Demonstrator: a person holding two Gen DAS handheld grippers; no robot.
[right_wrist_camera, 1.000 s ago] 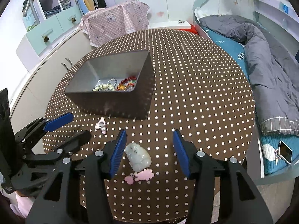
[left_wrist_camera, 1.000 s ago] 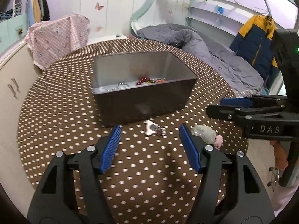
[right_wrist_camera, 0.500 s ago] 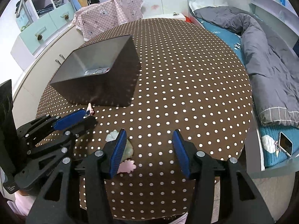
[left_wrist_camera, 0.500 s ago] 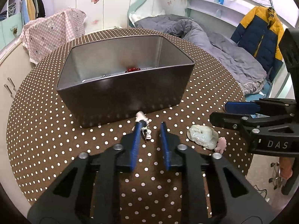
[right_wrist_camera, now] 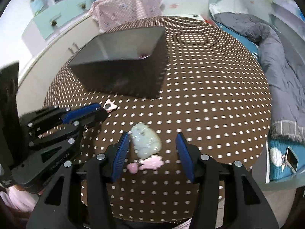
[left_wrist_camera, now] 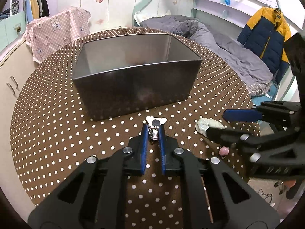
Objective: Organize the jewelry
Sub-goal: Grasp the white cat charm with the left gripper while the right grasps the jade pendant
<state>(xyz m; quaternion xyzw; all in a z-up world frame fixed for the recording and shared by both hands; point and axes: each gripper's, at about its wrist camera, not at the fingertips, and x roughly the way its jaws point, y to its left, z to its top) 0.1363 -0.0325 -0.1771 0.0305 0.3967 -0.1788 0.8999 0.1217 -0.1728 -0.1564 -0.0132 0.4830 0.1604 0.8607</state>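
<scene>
Progress partial: left claw (left_wrist_camera: 152,131) pinching small white bear-shaped charm (left_wrist_camera: 155,123); right claw (right_wrist_camera: 152,145) wide, straddling pale green jade pendant (right_wrist_camera: 145,142); grey metal box (left_wrist_camera: 133,80) ahead, both pieces not yet inside.

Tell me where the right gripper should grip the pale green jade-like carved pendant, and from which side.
Grip the pale green jade-like carved pendant across its rounded body, coming from above. It lies flat on the brown polka-dot tablecloth between the open right gripper fingers, nearer the left one. Avoid its pink flower charm, which looks too thin to pinch.

Light: bright, even, indoor.
Left view: sharp.
Right view: motion-blurred throughout.
Edges: strong fisheye bending, dark corners.
</scene>
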